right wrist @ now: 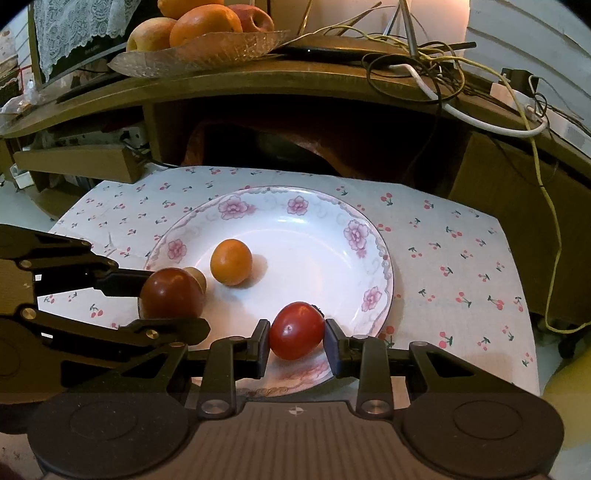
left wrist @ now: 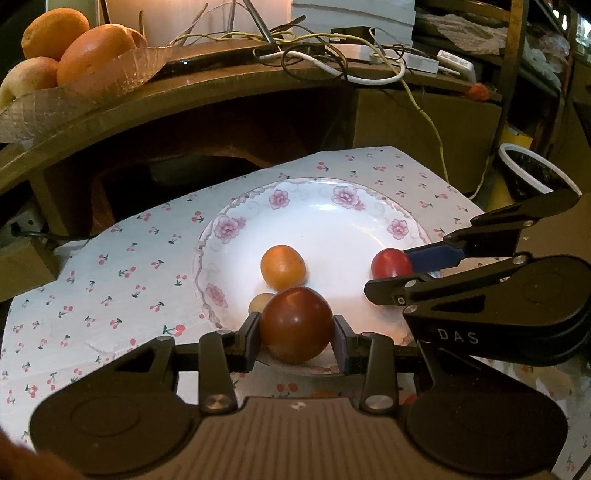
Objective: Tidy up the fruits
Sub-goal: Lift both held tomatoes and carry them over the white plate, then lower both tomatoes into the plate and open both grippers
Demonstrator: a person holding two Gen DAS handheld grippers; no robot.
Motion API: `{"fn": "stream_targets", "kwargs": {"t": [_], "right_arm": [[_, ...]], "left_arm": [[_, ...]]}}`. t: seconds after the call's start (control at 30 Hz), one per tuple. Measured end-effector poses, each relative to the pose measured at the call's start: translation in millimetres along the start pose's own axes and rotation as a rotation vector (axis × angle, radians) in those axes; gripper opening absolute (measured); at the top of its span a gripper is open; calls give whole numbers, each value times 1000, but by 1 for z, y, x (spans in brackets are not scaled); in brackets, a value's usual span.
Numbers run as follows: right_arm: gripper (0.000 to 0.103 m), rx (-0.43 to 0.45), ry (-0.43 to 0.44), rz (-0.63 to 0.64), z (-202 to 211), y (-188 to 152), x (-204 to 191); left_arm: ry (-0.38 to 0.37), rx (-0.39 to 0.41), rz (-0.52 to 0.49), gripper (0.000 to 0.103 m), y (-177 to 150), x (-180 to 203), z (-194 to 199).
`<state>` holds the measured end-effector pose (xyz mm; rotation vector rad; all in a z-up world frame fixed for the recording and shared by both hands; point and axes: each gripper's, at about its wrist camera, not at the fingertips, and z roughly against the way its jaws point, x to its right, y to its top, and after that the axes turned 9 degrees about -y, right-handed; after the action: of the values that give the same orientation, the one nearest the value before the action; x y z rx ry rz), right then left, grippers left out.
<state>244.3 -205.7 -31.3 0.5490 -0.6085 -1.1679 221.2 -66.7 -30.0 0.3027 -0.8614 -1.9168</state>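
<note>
- Left tool (left wrist: 297, 330) was clamped on the dark red tomato (left wrist: 295, 325) at the plate's (left wrist: 332, 206) near-left edge.
- Right tool (right wrist: 297, 341) gripped the bright red tomato (right wrist: 296, 330) at the plate's near-right edge.
- Both looked light, smooth and easily bruised; gentle mid-body holds suited them.

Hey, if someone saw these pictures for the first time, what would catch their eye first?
Probably the white floral plate on the cherry-print cloth, with both tools reaching over it. The left gripper has a dark red tomato between its jaws at the plate's near edge, and the right gripper has a brighter red tomato between its own. An orange tomato sits loose mid-plate, and a dish of oranges stands on the shelf behind.
</note>
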Motion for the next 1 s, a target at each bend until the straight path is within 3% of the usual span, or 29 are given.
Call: {"fn": "stream_targets", "kwargs": {"t": [1.0], "right_arm": [[42, 36, -7, -18, 13, -2, 4]], "left_arm": [[-23, 7, 17, 48, 1, 0, 10]]}}
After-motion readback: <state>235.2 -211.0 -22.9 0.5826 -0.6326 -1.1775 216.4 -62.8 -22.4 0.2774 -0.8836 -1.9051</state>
